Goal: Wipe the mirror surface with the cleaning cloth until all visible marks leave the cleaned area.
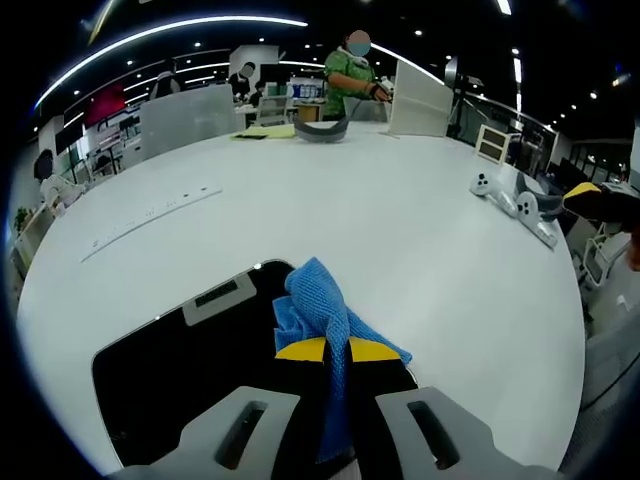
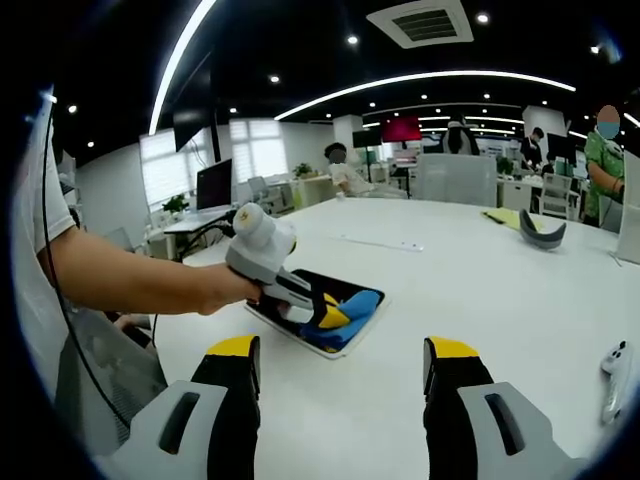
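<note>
There is 1 mirror and 1 blue cleaning cloth. There are 2 grippers. The mirror is flat, dark and has a pale rim. It lies on the big white bench, near the edge closest to the person. The cloth rests on the mirror's glass, at the end of the mirror farther from that edge.

The left gripper is closed tight on the cloth, with its yellow tips down at the mirror. In the right gripper view the person's bare forearm reaches across to this gripper, and the hand wraps its handle.

The right gripper is open and holds nothing. It hangs above the bench, well apart from the mirror.

Near the far edge of the bench lie 1 grey curved thing and 1 yellow sheet. White controllers lie by the bench's right edge. The room is a big office with long ceiling lights, desks and a few people.
</note>
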